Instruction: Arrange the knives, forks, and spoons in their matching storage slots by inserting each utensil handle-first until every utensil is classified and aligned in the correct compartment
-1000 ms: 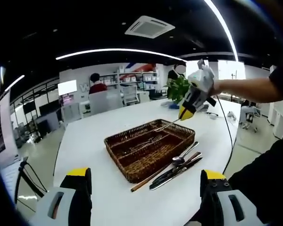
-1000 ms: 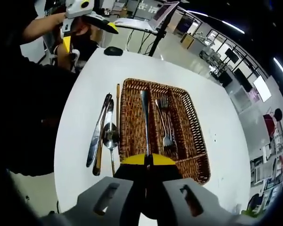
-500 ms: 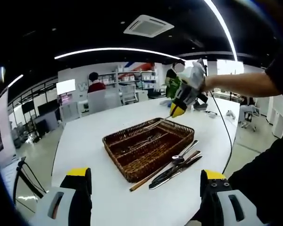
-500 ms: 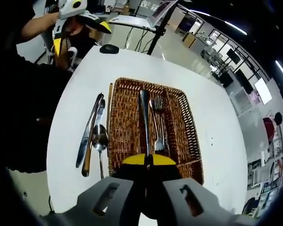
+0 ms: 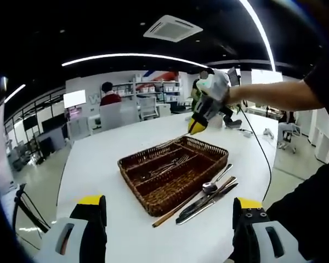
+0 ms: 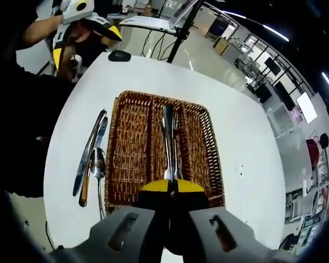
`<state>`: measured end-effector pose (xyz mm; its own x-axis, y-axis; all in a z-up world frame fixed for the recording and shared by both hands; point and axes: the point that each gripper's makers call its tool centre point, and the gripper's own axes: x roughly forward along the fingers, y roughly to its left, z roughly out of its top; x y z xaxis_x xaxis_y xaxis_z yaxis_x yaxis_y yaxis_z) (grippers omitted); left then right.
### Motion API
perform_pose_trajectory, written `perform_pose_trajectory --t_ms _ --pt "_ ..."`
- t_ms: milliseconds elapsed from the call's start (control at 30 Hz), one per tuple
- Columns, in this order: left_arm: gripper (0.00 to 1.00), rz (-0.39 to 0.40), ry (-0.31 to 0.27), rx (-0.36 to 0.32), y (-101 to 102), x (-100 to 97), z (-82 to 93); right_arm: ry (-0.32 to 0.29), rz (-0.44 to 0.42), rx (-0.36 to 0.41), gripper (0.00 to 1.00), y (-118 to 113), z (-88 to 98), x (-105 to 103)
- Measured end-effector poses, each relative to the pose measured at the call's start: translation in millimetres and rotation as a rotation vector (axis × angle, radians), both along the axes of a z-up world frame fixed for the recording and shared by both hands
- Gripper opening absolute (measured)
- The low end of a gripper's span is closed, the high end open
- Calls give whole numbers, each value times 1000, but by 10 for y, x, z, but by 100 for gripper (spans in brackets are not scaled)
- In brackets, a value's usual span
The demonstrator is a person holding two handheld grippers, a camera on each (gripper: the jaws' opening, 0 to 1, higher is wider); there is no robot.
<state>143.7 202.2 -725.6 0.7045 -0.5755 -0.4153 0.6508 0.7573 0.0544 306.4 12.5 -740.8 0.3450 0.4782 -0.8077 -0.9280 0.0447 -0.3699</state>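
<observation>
A brown wicker basket (image 5: 153,189) (image 6: 131,142) with lengthwise compartments sits on the white table (image 5: 98,164). Forks (image 5: 172,163) (image 6: 176,123) lie in an inner compartment. My right gripper (image 6: 168,186) (image 5: 198,125) is shut on a silver utensil (image 6: 168,139) and holds it above the basket, over the forks. The handle points away and the head is hidden in the jaws. On the table beside the basket lie knives (image 6: 88,159) (image 5: 200,201) and a spoon (image 6: 98,164) (image 5: 210,186). My left gripper (image 5: 169,203) (image 6: 85,43) hangs open and holds nothing at the near table edge.
A brown stick (image 5: 165,216) lies along the basket's side. A black mouse (image 6: 119,55) rests near the table edge by the person's body. A cable (image 5: 260,159) hangs from the right gripper. Desks, chairs and a seated person (image 5: 107,94) stand far behind.
The right gripper has carried the utensil sideways across the basket, and it now lines up over the forks. The left gripper stays open in place.
</observation>
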Motion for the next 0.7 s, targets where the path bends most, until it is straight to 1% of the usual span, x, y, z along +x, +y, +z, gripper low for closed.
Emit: perform_pose_trajectory --t_ms 300,500,600,700 --pt "100 -9 16 -11 -41 38 -95 -22 13 -26 0 94 65 298" --pt "100 -2 23 -22 -36 68 -138 -28 24 -42 0 196 55 454" --pt "100 -3 28 -22 -32 73 -164 -30 26 -40 0 270 67 539" --pt "100 0 28 -26 -24 73 -184 -28 10 -32 0 328 78 627"
